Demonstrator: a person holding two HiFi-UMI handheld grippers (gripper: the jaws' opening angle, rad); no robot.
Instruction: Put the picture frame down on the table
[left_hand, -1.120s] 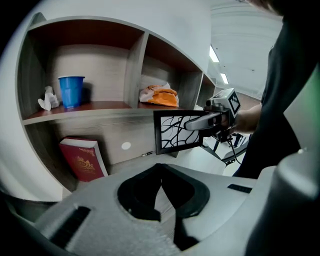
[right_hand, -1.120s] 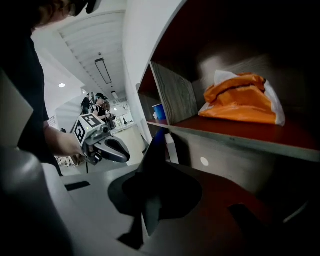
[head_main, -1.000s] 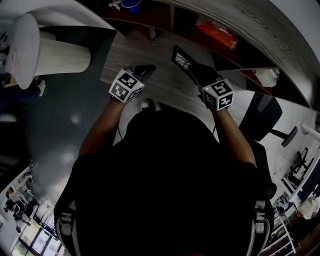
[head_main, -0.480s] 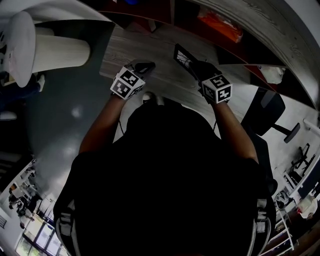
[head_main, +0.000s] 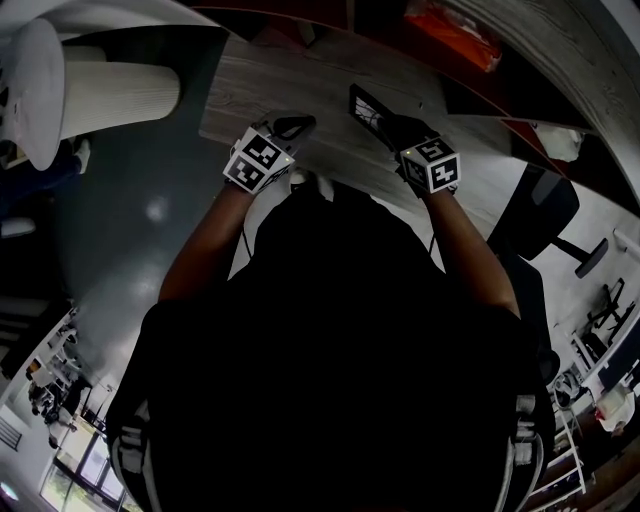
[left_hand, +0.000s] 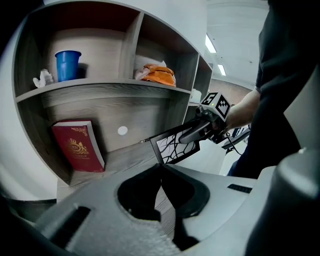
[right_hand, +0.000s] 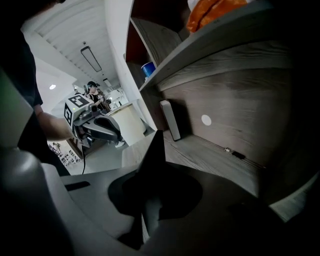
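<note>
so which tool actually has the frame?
The right tool: its jaws are clamped on the edge of the black picture frame. The left tool is shut with nothing between its jaws.

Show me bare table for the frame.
Bare table runs between the book and the frame, ahead of the left gripper. Crowded at the back wall: the book, and a small dark thing.

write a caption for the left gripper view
Right gripper holds the picture frame over the wooden table; red book at left.
</note>
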